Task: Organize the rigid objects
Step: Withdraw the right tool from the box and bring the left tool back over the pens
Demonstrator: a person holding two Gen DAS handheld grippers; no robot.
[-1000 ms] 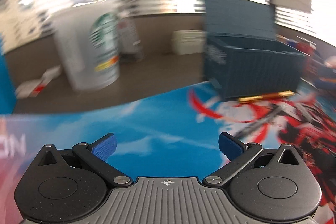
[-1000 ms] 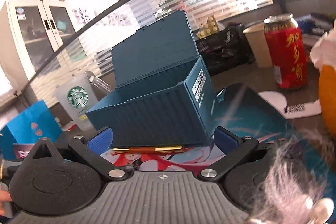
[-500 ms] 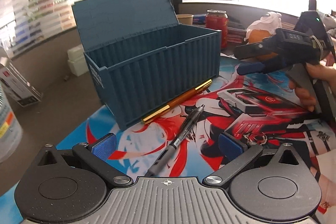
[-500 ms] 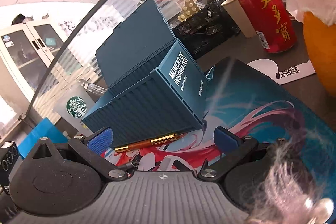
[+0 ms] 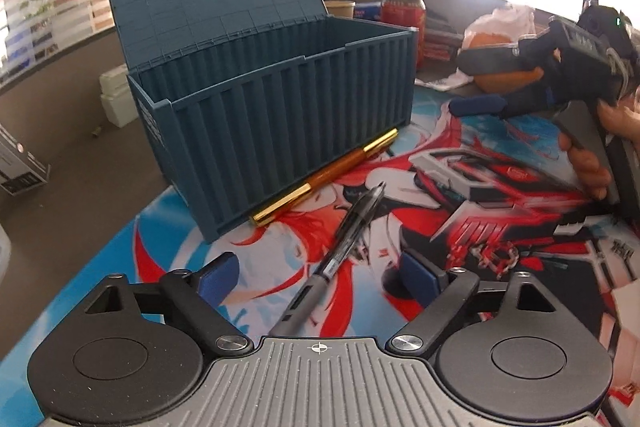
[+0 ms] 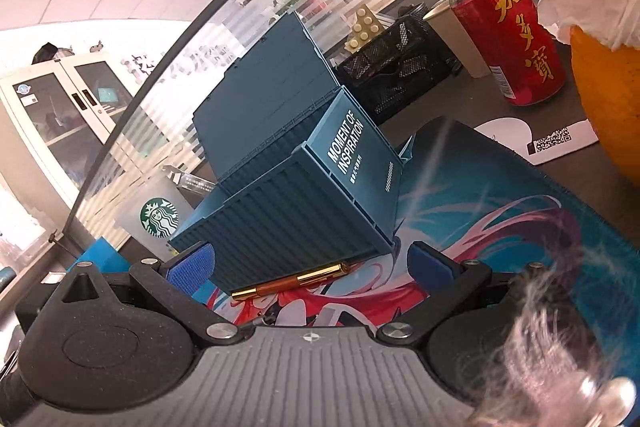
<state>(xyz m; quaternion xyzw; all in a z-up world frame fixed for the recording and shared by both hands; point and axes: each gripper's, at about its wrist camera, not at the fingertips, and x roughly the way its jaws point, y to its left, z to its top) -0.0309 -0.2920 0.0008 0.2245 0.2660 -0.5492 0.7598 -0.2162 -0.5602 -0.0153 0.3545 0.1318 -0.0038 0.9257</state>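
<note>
Left wrist view:
- Step in hand, judged: pick-up of black gel pen for stowing in blue container-style storage box, lid raised.
- Left gripper: jaws spread but closing, pen barrel between them, pads not yet pressing.
- Pen: flat on printed desk mat, tip toward box.
- Gold-and-brown pen: on mat, touching box's front base.
- Next move, judged: pinch across barrel, lift, carry over open rim, release inside.
- Right edge: person's hand on handle of right gripper, above mat.

Right wrist view:
- Right gripper: jaws spread, nothing between pads, aimed at gold-and-brown pen beside box.
- Surface: anime-print mat on dark desk.
- Room: red drink can, Starbucks cup, mesh organizer, window blinds, glass-door cabinet, tiled ceiling.
</note>
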